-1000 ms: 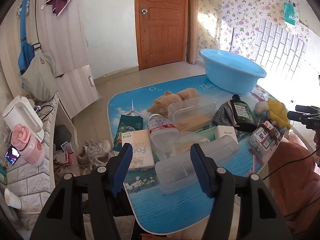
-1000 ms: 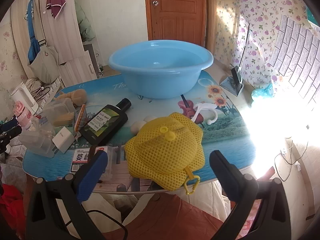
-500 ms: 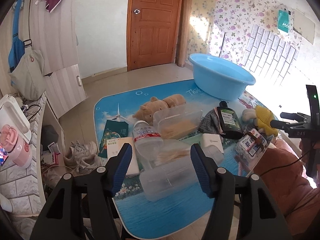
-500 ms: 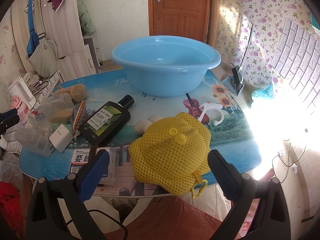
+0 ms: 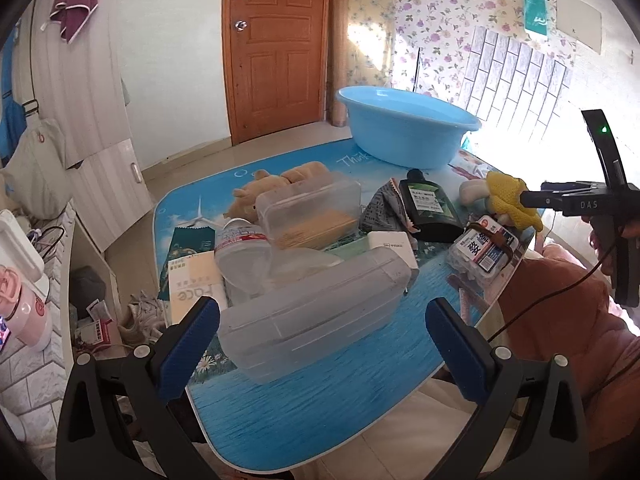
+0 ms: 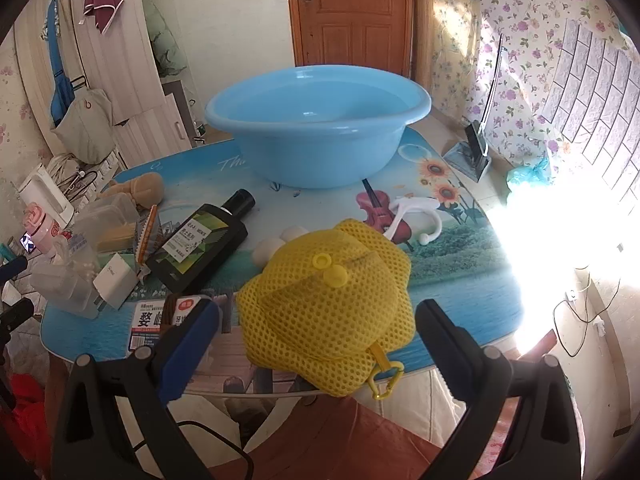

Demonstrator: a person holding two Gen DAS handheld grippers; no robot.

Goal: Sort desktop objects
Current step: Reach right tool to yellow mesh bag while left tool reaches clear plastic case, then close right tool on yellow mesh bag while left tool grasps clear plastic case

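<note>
Left gripper (image 5: 322, 334) is opening its fingers (image 5: 188, 340) wide, lining up over the long clear plastic box (image 5: 312, 312). The box is lying between the fingers but the pads are not pressing on it yet. It is sitting at the near end of the surface (image 5: 304, 408), well on the near side of the blue basin (image 5: 404, 128), leaning against a water bottle (image 5: 240, 256) and a lidded clear tub (image 5: 308, 216) behind it.

Right gripper (image 6: 316, 338) is hovering with fingers apart around the yellow mesh pouch (image 6: 328, 300), which is lying at the surface edge nearest the person, on the near side of the basin (image 6: 316, 128); no contact visible.

Likely step: grab the clear box. To do it well:
- Straddle the box across its short width, near mid-length, so it is not tipping.
- Lower until pads are level with the side walls, below the lid line.
- Close gently; thin plastic is likely flexing and slippery.
- Lift straight up first; the bottle is probably rolling if nudged.
</note>
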